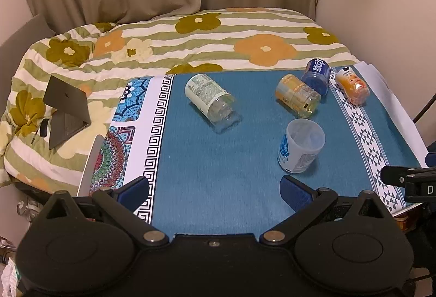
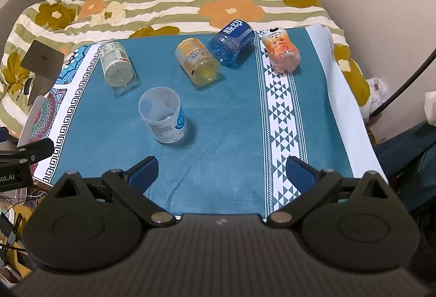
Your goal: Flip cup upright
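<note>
Scene: teal cloth [image 1: 218, 174] spread over the worktop, patterned borders left and right, a floral quilt [image 1: 190, 41] on the bed behind
Upright cup: white cup with blue label [image 1: 299, 149] stands mouth up on the teal cloth, near the front, nothing touching it
Lying cups: 4 cut-bottle cups lie on their sides further back
Clear cup: clear cup with pale label [image 1: 209, 100], alone at centre-left, bottom end towards the cameras
Yellow cup: yellow cup [image 1: 298, 95], just beside or touching the blue cup [image 1: 316, 76]; contact cannot be told
Orange cup: orange cup [image 1: 353, 85] on the right patterned border, a little apart from the blue one
Left hand-held gripper: left hand-held gripper [image 1: 215, 188] spread wide, holding nothing, low over the front edge of the cloth; the white cup sits just beyond its right finger
Right hand-held gripper: right hand-held gripper [image 2: 222, 169] also spread wide and unloaded, hanging over the front of the cloth, well short of every lying cup
Step in hand: judged as between picks; 1 cup looks done, 4 left, no cup yet approached
Next move calls for: choosing 1 lying cup, likely the yellow or clear one; closing across the body from the side, lifting, then rotating the wrist so the mouth faces up before setting down
Risk: thin clear walls may flex or roll under the pads; yellow and blue crowd each other, so a reach there may nudge the neighbour
</note>
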A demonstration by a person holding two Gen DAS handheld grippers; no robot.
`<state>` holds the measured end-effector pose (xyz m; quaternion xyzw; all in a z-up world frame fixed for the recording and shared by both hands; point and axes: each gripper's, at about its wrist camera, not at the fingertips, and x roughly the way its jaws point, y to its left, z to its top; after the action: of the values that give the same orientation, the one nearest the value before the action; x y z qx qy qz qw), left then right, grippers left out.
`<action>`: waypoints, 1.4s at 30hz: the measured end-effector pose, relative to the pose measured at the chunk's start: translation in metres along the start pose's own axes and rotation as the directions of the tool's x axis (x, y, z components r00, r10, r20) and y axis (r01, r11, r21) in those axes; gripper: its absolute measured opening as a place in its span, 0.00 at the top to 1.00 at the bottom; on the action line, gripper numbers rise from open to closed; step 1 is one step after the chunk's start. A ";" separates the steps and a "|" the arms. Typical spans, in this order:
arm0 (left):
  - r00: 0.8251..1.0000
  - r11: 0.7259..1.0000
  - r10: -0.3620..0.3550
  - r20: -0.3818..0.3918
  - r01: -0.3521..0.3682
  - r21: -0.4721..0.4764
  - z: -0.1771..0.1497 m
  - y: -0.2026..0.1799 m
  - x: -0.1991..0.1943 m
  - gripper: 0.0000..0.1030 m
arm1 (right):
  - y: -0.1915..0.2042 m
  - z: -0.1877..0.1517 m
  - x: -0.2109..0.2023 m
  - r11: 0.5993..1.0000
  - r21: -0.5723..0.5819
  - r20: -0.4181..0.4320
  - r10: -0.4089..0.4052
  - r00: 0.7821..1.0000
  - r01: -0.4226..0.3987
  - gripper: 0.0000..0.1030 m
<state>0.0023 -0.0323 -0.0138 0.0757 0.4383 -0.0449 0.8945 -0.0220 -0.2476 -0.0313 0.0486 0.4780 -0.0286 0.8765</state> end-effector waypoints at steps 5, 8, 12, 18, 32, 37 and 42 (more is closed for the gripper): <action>1.000 1.000 -0.001 0.004 0.001 0.001 0.001 0.000 0.000 0.00 | 0.000 0.000 0.000 1.000 0.001 0.000 -0.001 1.000 0.001 0.00; 1.000 1.000 0.000 0.007 0.000 0.006 0.002 0.000 0.000 0.00 | 0.000 0.000 0.000 1.000 0.000 0.000 0.000 1.000 0.000 0.00; 1.000 1.000 0.002 0.010 -0.002 0.009 0.003 -0.001 0.000 0.00 | 0.000 0.000 0.001 1.000 0.001 0.000 0.000 1.000 0.000 0.00; 1.000 1.000 0.002 0.011 -0.002 0.010 0.003 -0.002 0.000 0.00 | 0.000 0.001 0.001 1.000 0.001 -0.001 0.000 1.000 0.000 0.00; 1.000 1.000 -0.005 0.009 0.005 0.007 0.006 -0.005 0.001 0.00 | -0.001 0.001 0.000 1.000 0.000 -0.001 0.001 1.000 -0.001 0.00; 1.000 1.000 0.000 0.012 0.000 -0.001 0.006 -0.005 0.001 0.00 | -0.001 0.001 0.000 1.000 0.000 -0.001 0.001 1.000 -0.001 0.00; 1.000 1.000 0.011 0.025 -0.011 -0.014 0.006 -0.004 -0.002 0.00 | 0.000 0.002 0.001 1.000 -0.001 -0.002 0.001 1.000 -0.001 0.00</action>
<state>0.0056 -0.0370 -0.0092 0.0712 0.4269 -0.0377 0.9007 -0.0201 -0.2477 -0.0308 0.0484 0.4790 -0.0279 0.8760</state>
